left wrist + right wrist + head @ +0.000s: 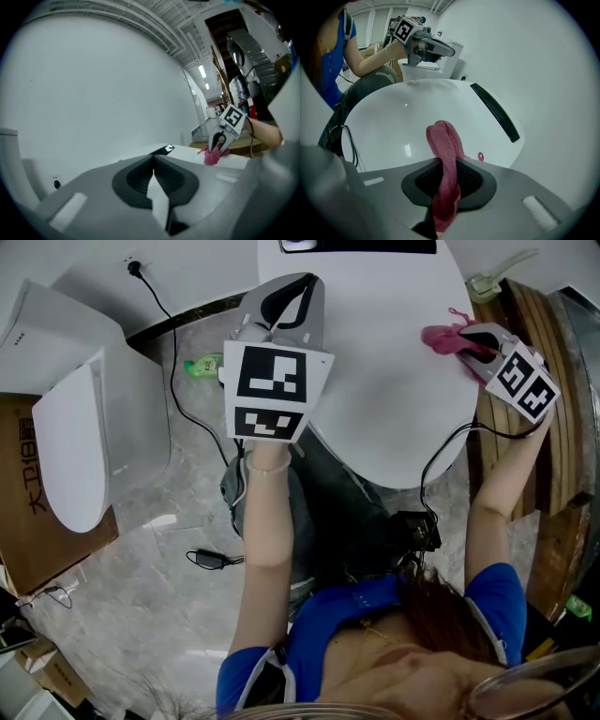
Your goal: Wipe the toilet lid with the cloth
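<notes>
Pink cloth (441, 337) lies bunched on the white toilet lid (375, 399) near its right edge. It is pinched by the right gripper (466, 341), seemingly set to begin a wiping stroke, while the left gripper (302, 287) sits over the lid's left edge.

Left gripper view: jaws drawn together on nothing (a spare hand, probably kept clear).

Right gripper view: jaws clamped on the cloth, its free fold reaching forward onto the lid.

Left of frame: spare white toilet seat (70, 442), partly covering cardboard box (33, 531). Upper centre: green bottle (200, 367) on floor, black cable (172, 352) just beside. Right edge: wooden planks (534, 381).
</notes>
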`<state>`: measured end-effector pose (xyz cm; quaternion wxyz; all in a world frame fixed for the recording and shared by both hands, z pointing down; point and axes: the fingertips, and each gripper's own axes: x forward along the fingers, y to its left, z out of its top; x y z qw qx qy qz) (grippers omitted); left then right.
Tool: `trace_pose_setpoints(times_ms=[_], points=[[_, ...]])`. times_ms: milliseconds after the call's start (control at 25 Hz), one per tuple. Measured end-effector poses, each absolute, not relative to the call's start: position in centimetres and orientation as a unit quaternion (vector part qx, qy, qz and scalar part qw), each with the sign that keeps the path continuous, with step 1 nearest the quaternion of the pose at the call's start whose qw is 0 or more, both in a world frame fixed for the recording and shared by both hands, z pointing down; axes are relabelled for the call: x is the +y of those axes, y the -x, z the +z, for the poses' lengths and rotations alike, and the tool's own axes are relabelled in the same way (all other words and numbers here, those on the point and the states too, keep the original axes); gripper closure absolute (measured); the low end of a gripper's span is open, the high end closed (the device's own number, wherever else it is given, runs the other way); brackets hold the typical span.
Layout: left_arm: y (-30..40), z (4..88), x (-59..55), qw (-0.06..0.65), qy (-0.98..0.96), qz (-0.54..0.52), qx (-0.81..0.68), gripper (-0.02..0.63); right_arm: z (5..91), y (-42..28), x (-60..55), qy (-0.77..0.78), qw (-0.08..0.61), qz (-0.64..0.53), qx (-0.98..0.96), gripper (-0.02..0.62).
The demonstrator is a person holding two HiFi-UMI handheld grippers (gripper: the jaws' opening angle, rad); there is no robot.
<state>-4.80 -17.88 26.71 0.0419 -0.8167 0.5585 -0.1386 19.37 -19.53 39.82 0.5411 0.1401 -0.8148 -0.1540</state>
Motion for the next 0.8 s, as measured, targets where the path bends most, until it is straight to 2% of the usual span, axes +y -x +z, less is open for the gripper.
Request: trace_pose_setpoints(times_ms=[320, 800], points=[[4.7, 26.6, -17.8, 0.047, 0.816, -0.14, 0.56, 0.603, 39.8, -18.5, -19.1, -0.128, 0.511, -0.151, -0.836, 0.531], [4.9, 26.9, -18.0, 0.043, 0.815, -0.142, 0.56, 0.603, 39.0, -13.5, -16.6, -0.076, 0.405, -0.116, -0.904, 0.529]])
